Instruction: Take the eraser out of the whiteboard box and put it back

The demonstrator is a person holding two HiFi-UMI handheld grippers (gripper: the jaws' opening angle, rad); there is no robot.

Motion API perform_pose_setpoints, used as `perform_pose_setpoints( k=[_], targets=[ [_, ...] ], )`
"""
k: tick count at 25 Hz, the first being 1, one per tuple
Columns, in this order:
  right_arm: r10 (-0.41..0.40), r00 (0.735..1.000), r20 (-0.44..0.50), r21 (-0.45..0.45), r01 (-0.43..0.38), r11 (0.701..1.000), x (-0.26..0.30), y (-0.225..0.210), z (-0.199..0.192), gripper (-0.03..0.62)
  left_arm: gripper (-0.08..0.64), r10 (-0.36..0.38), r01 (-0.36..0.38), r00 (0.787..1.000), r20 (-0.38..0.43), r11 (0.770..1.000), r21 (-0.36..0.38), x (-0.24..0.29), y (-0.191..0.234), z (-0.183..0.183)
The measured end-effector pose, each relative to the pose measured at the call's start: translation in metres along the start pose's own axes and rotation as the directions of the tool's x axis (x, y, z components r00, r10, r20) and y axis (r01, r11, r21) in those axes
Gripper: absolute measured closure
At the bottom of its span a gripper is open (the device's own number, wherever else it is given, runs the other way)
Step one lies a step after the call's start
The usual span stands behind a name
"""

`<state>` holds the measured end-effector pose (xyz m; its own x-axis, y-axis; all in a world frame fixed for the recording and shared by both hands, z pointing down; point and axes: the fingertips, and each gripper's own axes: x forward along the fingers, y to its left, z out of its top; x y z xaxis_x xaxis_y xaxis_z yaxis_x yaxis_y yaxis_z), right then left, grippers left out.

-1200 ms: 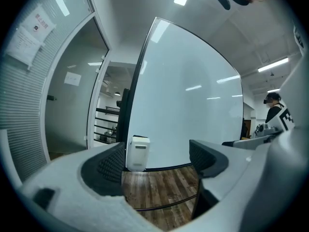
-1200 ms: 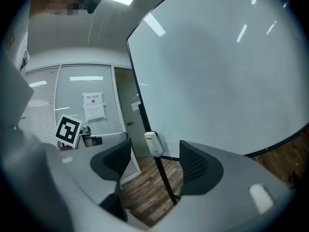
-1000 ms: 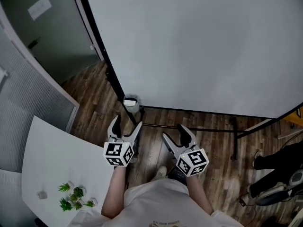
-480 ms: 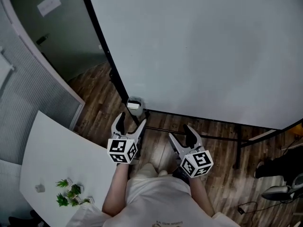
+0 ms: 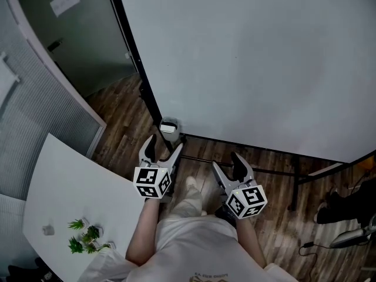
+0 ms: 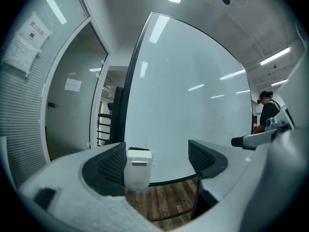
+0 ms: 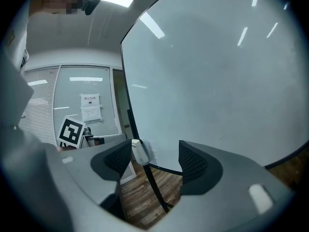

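Office: standing whiteboard (image 5: 252,57), glass partition (image 5: 88,51), white table (image 5: 64,192).

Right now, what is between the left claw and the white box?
Nothing. In the head view, only wooden floor shows between the left claw and the white box.

I have the whiteboard (image 5: 252,57) standing ahead of me, with the whiteboard box (image 5: 169,128) at its lower left corner. My left gripper (image 5: 164,146) is just before the box, and the right gripper (image 5: 227,164) is beside it to the right. A surface (image 5: 59,187) lies to my left, with small plants (image 5: 88,239) on its near end.
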<state>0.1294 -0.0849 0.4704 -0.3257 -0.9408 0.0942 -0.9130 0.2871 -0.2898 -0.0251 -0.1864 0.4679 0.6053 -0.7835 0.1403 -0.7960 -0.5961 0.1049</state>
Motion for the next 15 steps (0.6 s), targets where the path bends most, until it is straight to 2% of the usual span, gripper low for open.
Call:
perform_pose_setpoints(
  k=[12,15],
  targets=[
    [-0.001,1.000,-0.016,-0.007,0.001,1.000,0.020,-0.001,0.002,0.288,0.170,0.003,-0.003,1.000,-0.006,1.000,-0.005,0.011,0.016,0.002],
    [0.003,1.000,-0.020,-0.004,-0.003,1.000,0.027,0.000,0.001,0.291,0.194,-0.005,0.005,1.000,-0.014,1.000,0.003,0.015,0.020,0.000]
  ],
)
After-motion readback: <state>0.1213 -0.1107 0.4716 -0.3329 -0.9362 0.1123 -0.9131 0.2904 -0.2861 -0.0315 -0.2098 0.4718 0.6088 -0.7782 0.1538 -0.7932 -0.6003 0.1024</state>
